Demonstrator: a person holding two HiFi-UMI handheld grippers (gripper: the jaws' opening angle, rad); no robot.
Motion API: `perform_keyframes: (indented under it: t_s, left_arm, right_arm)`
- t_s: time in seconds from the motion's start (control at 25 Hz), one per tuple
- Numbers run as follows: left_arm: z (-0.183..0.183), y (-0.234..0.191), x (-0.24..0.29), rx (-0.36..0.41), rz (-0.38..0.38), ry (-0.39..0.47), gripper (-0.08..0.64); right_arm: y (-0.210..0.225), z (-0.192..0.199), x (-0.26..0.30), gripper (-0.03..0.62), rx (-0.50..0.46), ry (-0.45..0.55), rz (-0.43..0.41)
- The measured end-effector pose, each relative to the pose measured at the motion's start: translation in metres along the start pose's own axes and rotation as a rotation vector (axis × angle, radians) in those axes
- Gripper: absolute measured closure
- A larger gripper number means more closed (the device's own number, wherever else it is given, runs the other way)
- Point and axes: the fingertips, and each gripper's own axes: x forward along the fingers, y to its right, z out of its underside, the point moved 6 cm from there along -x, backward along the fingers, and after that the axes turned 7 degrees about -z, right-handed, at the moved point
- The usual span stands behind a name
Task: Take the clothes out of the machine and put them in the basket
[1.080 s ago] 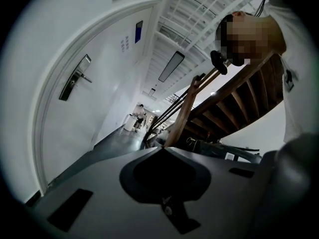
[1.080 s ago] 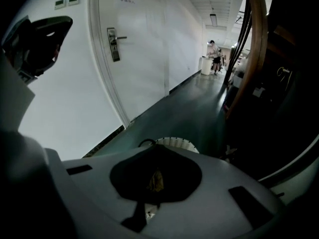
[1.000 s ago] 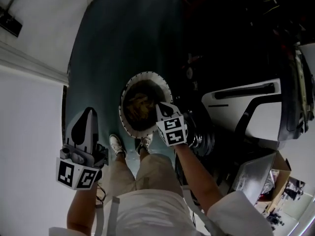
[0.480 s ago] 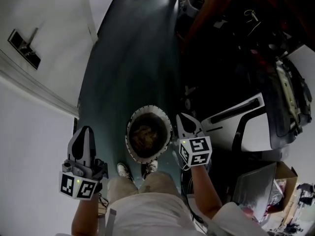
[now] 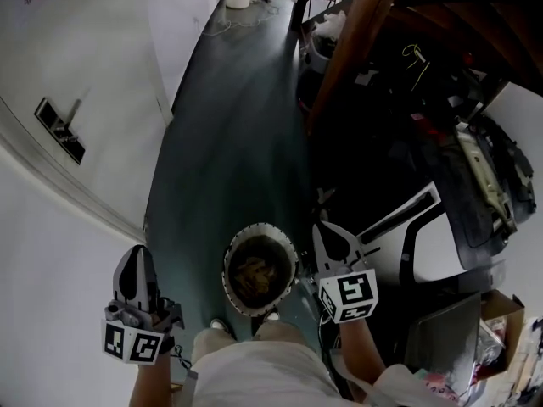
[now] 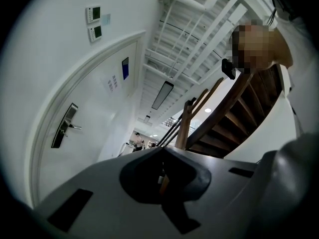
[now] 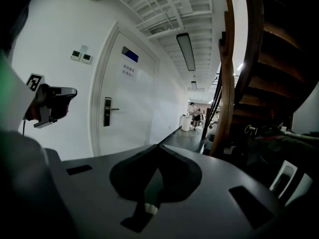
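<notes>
Right gripper (image 5: pixel 323 228) has lifted off the basket (image 5: pixel 227 266) of clothes (image 5: pixel 257 275).

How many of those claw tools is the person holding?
2. The left claw hangs at the lower left near the white wall; the right claw is just right of the round basket. Both are shut and empty. None seems hidden.

Two grey two-jaw grippers: the left gripper (image 5: pixel 136 253) and the right gripper (image 5: pixel 326 231). One round dark basket with a white rim (image 5: pixel 227 265) on the teal floor (image 5: pixel 229 142), holding one heap of brownish clothes (image 5: pixel 257 274). One white machine with black trim (image 5: pixel 445 244) at the floor's right edge. One white door (image 7: pixel 124 108) with one metal handle (image 7: pixel 108 111). Two small wall panels, an upper panel (image 6: pixel 93 15) and a lower panel (image 6: pixel 94 32). One wooden staircase (image 7: pixel 239 59)
</notes>
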Motion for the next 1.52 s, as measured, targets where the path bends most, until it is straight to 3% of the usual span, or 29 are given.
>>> perform_keyframes:
  t_s: [0.52,1.16,1.52]
  left_arm:
    - [-0.04,0.006,-0.004,0.014,-0.015,0.113,0.546]
    - [-0.031,0.017,0.003,-0.015,0.018,0.138,0.546]
    - [-0.034,0.022,-0.001,-0.011,0.025,0.14,0.546]
  right_arm:
    - [0.011,-0.072,-0.055,0.58,-0.061,0.172,0.029]
    - [0.02,-0.074,-0.075,0.58,-0.019,0.208,0.045]
    - [0.003,-0.075,-0.059,0.58,-0.031,0.203,-0.02]
